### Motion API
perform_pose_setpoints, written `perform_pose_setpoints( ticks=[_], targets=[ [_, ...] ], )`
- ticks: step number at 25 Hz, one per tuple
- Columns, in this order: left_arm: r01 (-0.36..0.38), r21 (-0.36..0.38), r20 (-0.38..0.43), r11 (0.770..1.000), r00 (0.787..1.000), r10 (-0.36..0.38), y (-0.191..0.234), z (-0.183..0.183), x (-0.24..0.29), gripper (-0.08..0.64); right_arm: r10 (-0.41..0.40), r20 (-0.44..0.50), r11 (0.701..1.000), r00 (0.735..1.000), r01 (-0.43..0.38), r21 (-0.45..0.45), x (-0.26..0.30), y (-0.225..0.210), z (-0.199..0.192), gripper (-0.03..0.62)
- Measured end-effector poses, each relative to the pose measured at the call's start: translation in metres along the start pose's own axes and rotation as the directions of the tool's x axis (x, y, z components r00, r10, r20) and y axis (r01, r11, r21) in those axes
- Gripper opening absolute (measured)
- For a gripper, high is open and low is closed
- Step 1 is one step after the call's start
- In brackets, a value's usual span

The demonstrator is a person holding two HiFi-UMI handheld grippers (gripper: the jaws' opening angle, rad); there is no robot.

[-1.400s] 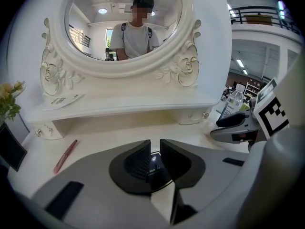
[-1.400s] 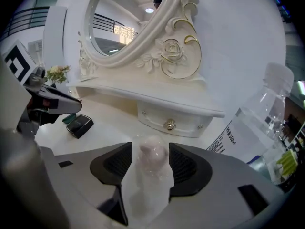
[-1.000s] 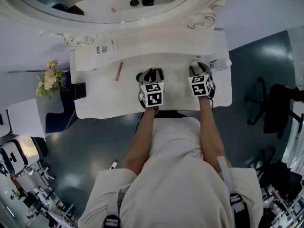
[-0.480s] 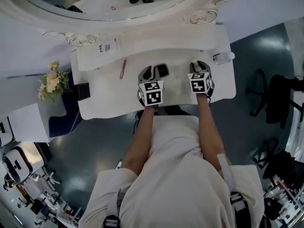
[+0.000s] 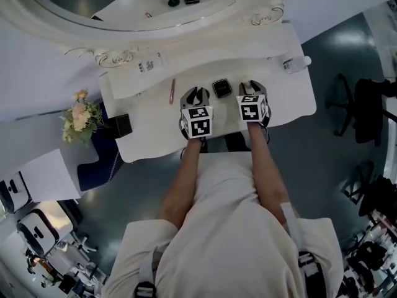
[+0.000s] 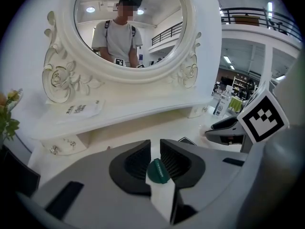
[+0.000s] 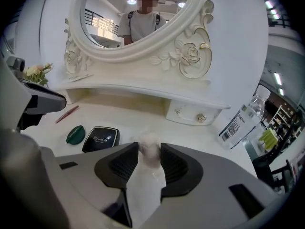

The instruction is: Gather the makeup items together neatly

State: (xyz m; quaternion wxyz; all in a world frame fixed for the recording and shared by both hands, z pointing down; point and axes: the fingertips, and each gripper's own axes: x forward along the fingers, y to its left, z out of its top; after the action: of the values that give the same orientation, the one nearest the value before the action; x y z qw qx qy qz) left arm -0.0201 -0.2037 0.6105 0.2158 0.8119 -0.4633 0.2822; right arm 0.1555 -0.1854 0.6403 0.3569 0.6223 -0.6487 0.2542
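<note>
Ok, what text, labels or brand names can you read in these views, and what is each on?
No text reads clearly enough to quote.
Black square compact: white cursive script on the lid, too small to read.
Clear plastic water bottle: label print and barcode, blurred.
White flat packet: dark print, too small.
Round green item: pale lettering, blurred.

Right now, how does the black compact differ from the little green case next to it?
Colour: the black compact is glossy black, while the green case is dark green.
Shape: the compact is a rounded square, the green case roundish.
Size: the compact is clearly the bigger of the two.
Both are closed and sit side by side on the white tabletop.
</note>
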Motion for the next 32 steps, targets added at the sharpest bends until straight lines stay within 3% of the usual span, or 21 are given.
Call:
perform_pose_setpoints(
  ticks=[8,21,32],
  targets=[
    [-0.046,-0.009,0.016,0.999,0.999,0.046,0.045,-0.002,-0.020,0.071,-0.041,0.007,0.996,0.999,0.041,0.082,0.012,0.015,0.006,0.184],
    [-0.043,-0.016,0.015,0.999,0.999,0.043,0.076,-0.006,-0.031,0.071,-0.099,0.044,0.987,0.994,0.093,0.129,0.004,0.028,0.020,0.239],
    [0.010,0.005,0.017,1.000,1.000,-0.011,0.080,-0.021,-0.041,0.071,-0.011,0.170,0.984,0.985,-0.019,0.175,-0.025,0.080,0.028,0.238]
  ],
)
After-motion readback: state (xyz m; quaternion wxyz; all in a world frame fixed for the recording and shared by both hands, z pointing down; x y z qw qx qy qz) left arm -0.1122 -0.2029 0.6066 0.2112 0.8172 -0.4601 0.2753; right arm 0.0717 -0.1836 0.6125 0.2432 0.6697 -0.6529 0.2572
